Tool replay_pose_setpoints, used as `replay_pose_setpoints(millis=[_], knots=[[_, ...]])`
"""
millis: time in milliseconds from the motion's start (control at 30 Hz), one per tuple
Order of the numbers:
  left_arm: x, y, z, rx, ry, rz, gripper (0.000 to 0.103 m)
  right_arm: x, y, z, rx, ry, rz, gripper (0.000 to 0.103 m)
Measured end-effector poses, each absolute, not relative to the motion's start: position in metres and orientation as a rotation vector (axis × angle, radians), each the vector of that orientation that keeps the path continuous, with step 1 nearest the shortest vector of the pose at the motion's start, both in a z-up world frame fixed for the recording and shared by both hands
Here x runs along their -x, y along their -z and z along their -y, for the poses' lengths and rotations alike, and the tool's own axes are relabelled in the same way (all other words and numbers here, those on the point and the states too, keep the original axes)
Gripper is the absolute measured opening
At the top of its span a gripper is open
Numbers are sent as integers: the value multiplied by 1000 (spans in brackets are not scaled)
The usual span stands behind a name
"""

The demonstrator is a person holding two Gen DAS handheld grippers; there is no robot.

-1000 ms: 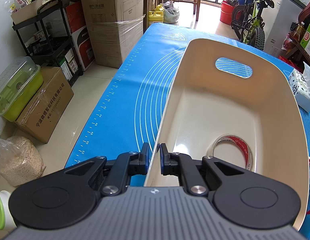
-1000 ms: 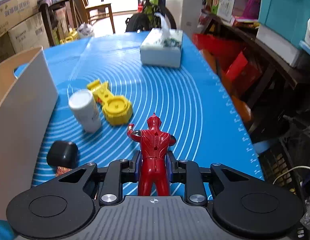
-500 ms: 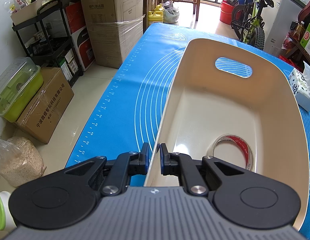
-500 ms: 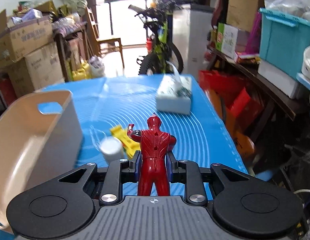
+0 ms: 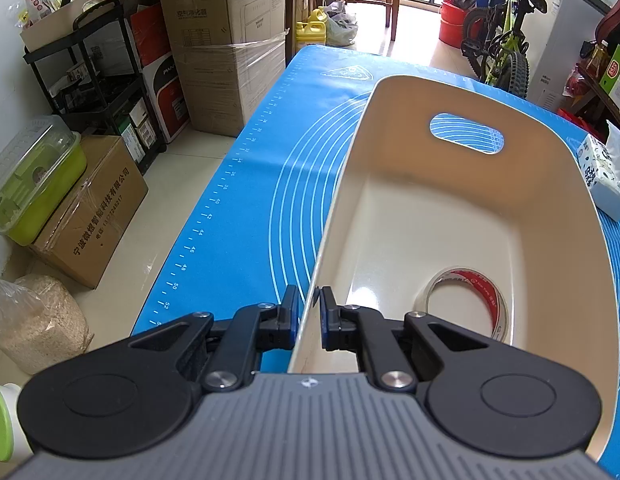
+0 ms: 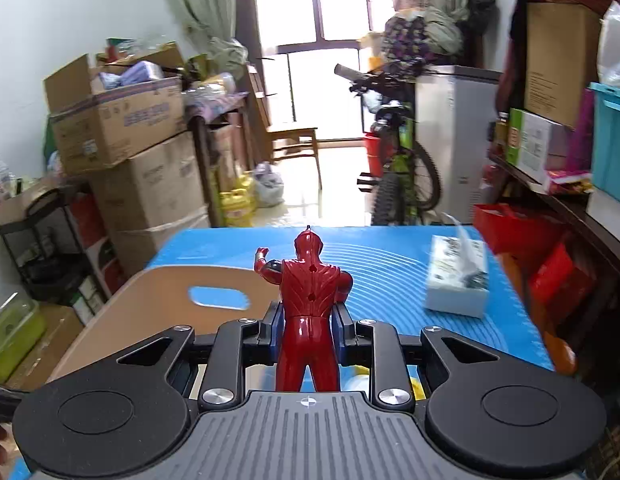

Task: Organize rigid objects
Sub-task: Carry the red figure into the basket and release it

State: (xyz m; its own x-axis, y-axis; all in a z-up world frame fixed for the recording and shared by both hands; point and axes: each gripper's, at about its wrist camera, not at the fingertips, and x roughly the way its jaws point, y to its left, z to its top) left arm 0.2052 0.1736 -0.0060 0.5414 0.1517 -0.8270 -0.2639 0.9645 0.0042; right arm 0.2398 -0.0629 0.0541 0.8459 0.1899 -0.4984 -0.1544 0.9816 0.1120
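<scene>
A cream plastic bin [image 5: 450, 216] with a handle slot stands on the blue mat [image 5: 245, 208]. A roll of clear tape [image 5: 466, 304] lies inside it. My left gripper [image 5: 308, 312] is shut on the bin's near left wall. My right gripper [image 6: 307, 326] is shut on a red toy figure [image 6: 307, 300], held upright in the air above the mat, with the bin [image 6: 157, 296] to its lower left. Bits of yellow and white objects show under the right gripper, mostly hidden.
A tissue box [image 6: 456, 280] sits on the mat's right side, also in the left wrist view [image 5: 602, 176]. Cardboard boxes [image 5: 225, 48] and a black rack stand left of the table. A bicycle [image 6: 398, 160] and shelves stand beyond and right.
My right gripper has risen with the red figure and swung left toward the bin; the yellow toy and white bottle dropped below view. The left gripper and bin have not moved.
</scene>
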Motion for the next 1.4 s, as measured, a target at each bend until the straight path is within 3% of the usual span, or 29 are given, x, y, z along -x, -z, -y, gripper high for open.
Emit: replay_pose_setpoints(millis=[400, 967, 1200, 1400], knots=[[-205, 5, -173, 129, -244, -967, 13, -253, -49, -5, 18, -311, -585, 34], [-206, 5, -173, 129, -245, -967, 12, -256, 13, -46, 123, -429, -868, 35], [-205, 3, -173, 131, -245, -967, 12, -256, 0, -32, 79, -428, -861, 59], [-206, 3, -173, 131, -245, -967, 12, -252, -27, -11, 58, -422, -794, 68]])
